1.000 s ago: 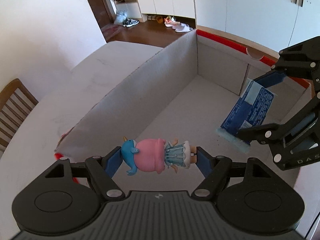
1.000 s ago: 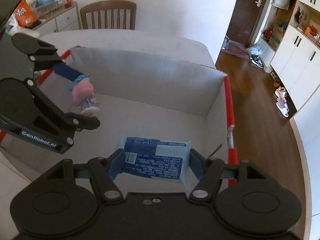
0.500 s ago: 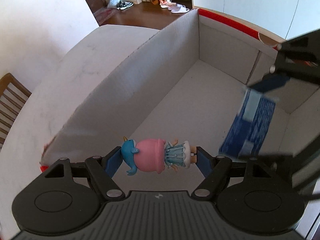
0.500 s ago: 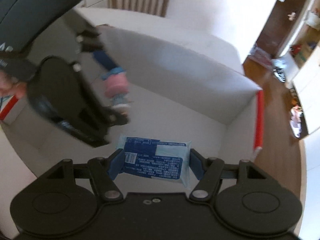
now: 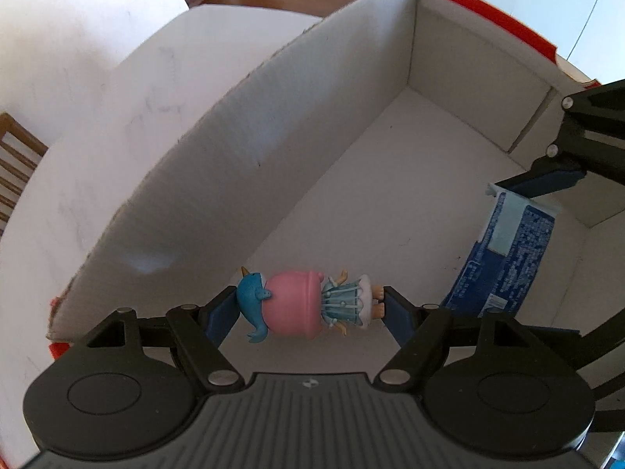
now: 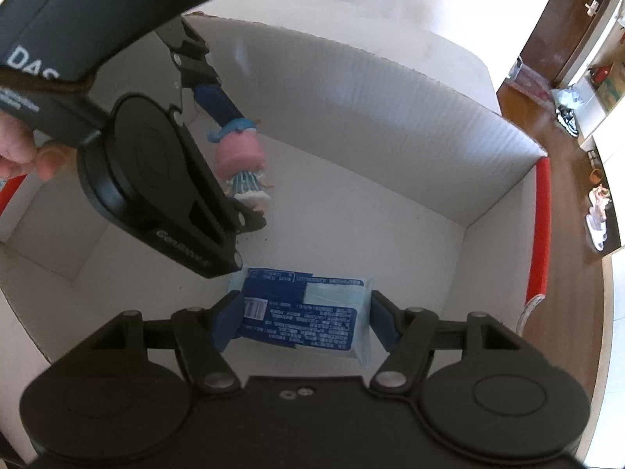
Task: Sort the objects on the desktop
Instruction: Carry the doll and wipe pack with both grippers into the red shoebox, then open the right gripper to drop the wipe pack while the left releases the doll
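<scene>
Left hand-held gripper [image 5: 310,308]: clamped on a small doll [image 5: 308,305], one blue pad on the blue narwhal hat, the other on the feet, so the doll lies crosswise between the fingers, above the floor of the box.
Right hand-held gripper [image 6: 302,318]: closed across the short width of a blue tissue pack [image 6: 302,308], which hangs over the box floor near the right-hand wall.
Box [image 5: 242,179]: large white cardboard box with red-edged rims, standing on a pale round bench [image 5: 101,125]; nothing seen lying on its floor, apart from a few dark specks.
Left wrist view only: the tissue pack [image 5: 504,258] from its side, tilted upright, with one blue finger of the right hand-held gripper [image 5: 547,179] touching its top end; a wooden chair [image 5: 15,164] at the left edge; shoes on the wooden floor beyond the bench.
Right wrist view only: the left hand-held gripper [image 6: 238,164] from outside, with the doll [image 6: 242,164] head up; a person's fingers [image 6: 27,156] around its handle at the left edge; the red strip [image 6: 541,230] along the right rim of the box.
</scene>
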Tool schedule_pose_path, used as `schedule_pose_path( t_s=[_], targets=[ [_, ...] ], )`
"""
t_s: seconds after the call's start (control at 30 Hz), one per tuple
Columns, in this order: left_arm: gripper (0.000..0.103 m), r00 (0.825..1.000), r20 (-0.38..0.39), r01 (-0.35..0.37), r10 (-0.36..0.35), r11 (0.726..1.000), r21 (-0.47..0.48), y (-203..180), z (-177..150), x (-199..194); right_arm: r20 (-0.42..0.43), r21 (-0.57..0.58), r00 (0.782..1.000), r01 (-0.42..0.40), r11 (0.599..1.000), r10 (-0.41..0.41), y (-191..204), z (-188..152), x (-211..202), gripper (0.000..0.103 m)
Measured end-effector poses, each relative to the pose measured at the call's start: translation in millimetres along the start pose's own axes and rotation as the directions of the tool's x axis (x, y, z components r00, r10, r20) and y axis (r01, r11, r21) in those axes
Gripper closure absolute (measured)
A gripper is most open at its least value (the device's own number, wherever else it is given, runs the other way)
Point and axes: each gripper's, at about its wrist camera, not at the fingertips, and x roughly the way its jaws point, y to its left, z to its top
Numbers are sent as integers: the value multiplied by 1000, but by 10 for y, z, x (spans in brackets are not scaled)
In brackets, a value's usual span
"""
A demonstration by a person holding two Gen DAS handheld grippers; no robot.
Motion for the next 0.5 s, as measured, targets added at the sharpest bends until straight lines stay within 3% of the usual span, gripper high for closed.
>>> schedule_pose_path(
  t_s=[0.23, 0.5],
  targets=[
    [25, 998, -45, 36, -38, 999, -38, 69, -40, 36, -43, 3, 999, -26, 1000, 26, -23, 41, 69, 35],
    [25, 996, -66, 53, -56, 998, -41, 90, -93, -19, -43, -45, 999, -5, 999, 3, -55, 153, 102, 28]
  ],
)
